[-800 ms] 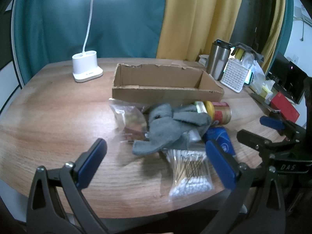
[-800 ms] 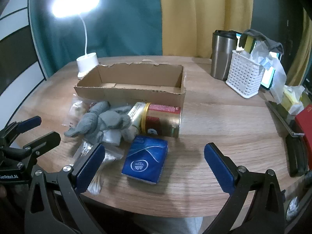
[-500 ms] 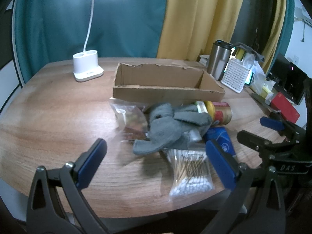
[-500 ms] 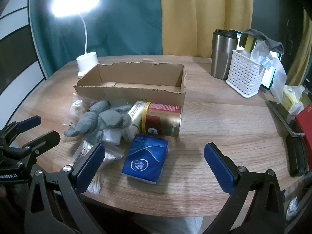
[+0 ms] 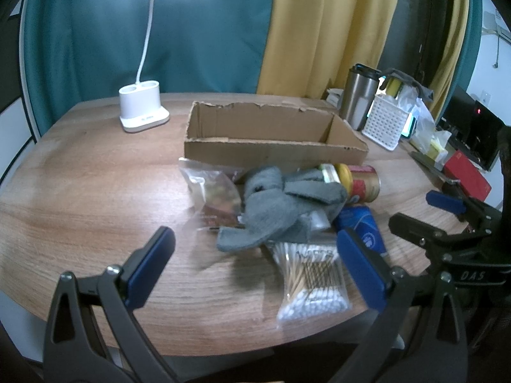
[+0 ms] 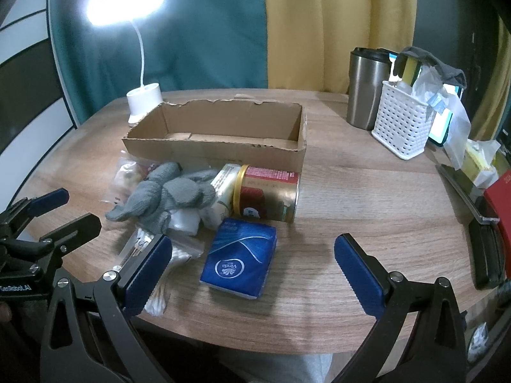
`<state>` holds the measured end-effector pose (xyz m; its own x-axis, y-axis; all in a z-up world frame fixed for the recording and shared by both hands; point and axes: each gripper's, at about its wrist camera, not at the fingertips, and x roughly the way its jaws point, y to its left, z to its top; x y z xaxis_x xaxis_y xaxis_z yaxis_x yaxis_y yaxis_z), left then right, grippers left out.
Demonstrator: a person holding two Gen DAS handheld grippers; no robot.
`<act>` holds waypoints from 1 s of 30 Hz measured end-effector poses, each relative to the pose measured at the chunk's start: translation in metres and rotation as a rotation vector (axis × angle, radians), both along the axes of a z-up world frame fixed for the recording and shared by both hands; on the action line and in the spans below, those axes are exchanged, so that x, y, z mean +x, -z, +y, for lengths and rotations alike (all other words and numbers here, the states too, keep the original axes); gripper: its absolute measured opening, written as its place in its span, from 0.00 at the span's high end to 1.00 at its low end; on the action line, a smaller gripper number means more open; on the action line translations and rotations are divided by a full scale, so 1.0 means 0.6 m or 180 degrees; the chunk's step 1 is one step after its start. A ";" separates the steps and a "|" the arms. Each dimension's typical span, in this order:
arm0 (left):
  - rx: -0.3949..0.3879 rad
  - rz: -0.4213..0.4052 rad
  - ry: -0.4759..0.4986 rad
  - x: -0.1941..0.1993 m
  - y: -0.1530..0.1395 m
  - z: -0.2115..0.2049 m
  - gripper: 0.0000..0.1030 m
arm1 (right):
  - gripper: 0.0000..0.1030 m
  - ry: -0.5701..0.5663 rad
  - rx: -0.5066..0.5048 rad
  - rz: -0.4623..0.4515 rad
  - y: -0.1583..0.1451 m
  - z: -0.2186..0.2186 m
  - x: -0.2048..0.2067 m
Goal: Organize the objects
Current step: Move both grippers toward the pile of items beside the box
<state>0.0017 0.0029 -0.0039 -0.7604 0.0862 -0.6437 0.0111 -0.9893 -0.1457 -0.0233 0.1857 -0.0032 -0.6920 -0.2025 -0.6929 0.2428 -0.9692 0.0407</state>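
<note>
The left claw (image 5: 255, 268) hung spread wide and held nothing; the grey cloth (image 5: 281, 204) lay at its 12 o'clock, the bag of cotton swabs (image 5: 311, 279) at 3. The right claw (image 6: 252, 269) was spread too, the blue tissue pack (image 6: 239, 260) between its fingers, the can (image 6: 266, 193) and cardboard box (image 6: 217, 146) beyond at 12 o'clock.

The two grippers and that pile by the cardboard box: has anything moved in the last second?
Nothing visibly changed. The left gripper and right gripper hang open and empty over the near edge of the wooden table, and the grey knitted gloves, blue tissue pack and red-and-gold can lie where they were.
</note>
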 end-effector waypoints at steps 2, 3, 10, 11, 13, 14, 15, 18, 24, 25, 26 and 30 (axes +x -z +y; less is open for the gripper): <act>0.0001 -0.0004 0.0003 0.000 0.002 0.000 0.01 | 0.00 -0.0001 0.0009 -0.0003 0.000 -0.001 0.000; -0.0002 -0.0011 0.0005 -0.001 0.004 0.001 0.01 | 0.00 -0.0001 0.0008 -0.0008 -0.001 0.000 0.000; -0.0019 -0.0089 0.0030 -0.007 0.015 0.009 0.01 | 0.00 0.0000 -0.0037 -0.0040 0.006 0.007 -0.003; -0.0022 -0.0109 0.0033 -0.009 0.017 0.011 0.01 | 0.00 0.0008 -0.0045 -0.0059 0.009 0.009 -0.004; -0.0022 -0.0142 0.0046 -0.013 0.022 0.014 0.01 | 0.00 0.0011 -0.0054 -0.0087 0.014 0.013 -0.007; -0.0024 -0.0158 0.0051 -0.015 0.024 0.016 0.01 | 0.00 0.0010 -0.0056 -0.0099 0.017 0.014 -0.008; -0.0027 -0.0175 0.0061 -0.017 0.026 0.019 0.01 | 0.00 0.0009 -0.0058 -0.0111 0.019 0.015 -0.010; -0.0035 -0.0219 0.0087 -0.022 0.033 0.027 0.01 | 0.00 0.0026 -0.0071 -0.0142 0.026 0.021 -0.014; -0.0060 -0.0336 0.0172 -0.032 0.047 0.045 0.01 | 0.00 0.0066 -0.0105 -0.0194 0.038 0.035 -0.023; -0.0062 -0.0361 0.0182 -0.034 0.050 0.048 0.01 | 0.00 0.0073 -0.0112 -0.0205 0.040 0.038 -0.024; -0.0068 -0.0389 0.0192 -0.036 0.053 0.051 0.01 | 0.00 0.0077 -0.0123 -0.0213 0.043 0.041 -0.025; -0.0100 -0.0470 0.0258 -0.043 0.062 0.066 0.01 | 0.00 0.0083 -0.0158 -0.0244 0.053 0.049 -0.028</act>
<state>-0.0238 0.0423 -0.0411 -0.6487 0.1216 -0.7513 -0.0500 -0.9918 -0.1173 -0.0402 0.2153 -0.0351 -0.6428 -0.2204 -0.7336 0.2119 -0.9715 0.1062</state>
